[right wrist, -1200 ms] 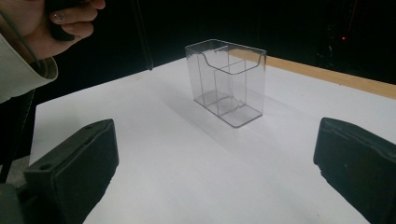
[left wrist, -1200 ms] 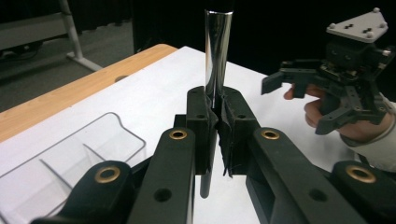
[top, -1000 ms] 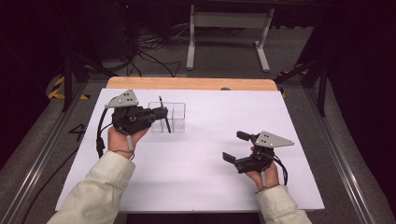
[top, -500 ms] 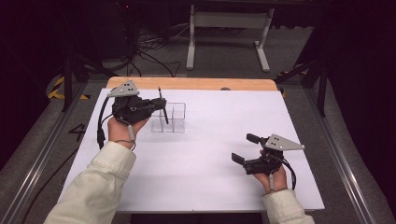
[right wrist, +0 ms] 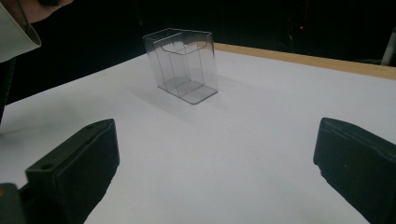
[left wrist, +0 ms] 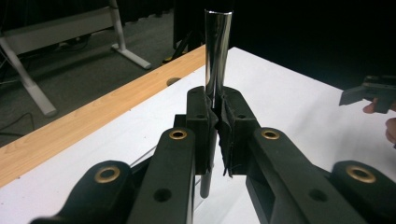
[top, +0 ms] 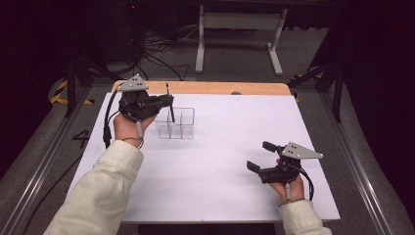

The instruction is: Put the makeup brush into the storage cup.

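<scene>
A clear plastic box (top: 176, 123) with compartments stands on the white table top at the far left, also seen as the clear box (right wrist: 184, 65) in the right gripper view. My left gripper (top: 169, 100) hovers at its far left corner, shut on a slim dark pen (top: 170, 105) held upright, lower tip over the box. In the left gripper view the glossy pen (left wrist: 217, 51) rises from the left gripper (left wrist: 218, 105), whose jaws pinch it. My right gripper (top: 261, 156) rests open near the front right, nothing between its jaws; the right gripper (right wrist: 215, 158) faces the box from a distance.
A wooden strip (top: 220, 88) runs along the table's far edge with a small hole in it. Beyond it is dark floor with cables and a white table frame (top: 235, 29). The right gripper (left wrist: 371, 93) shows far off in the left gripper view.
My left gripper has carried the pen farther from me, to above the box's far left corner. My right gripper has drifted right and nearer the front edge, still open.
</scene>
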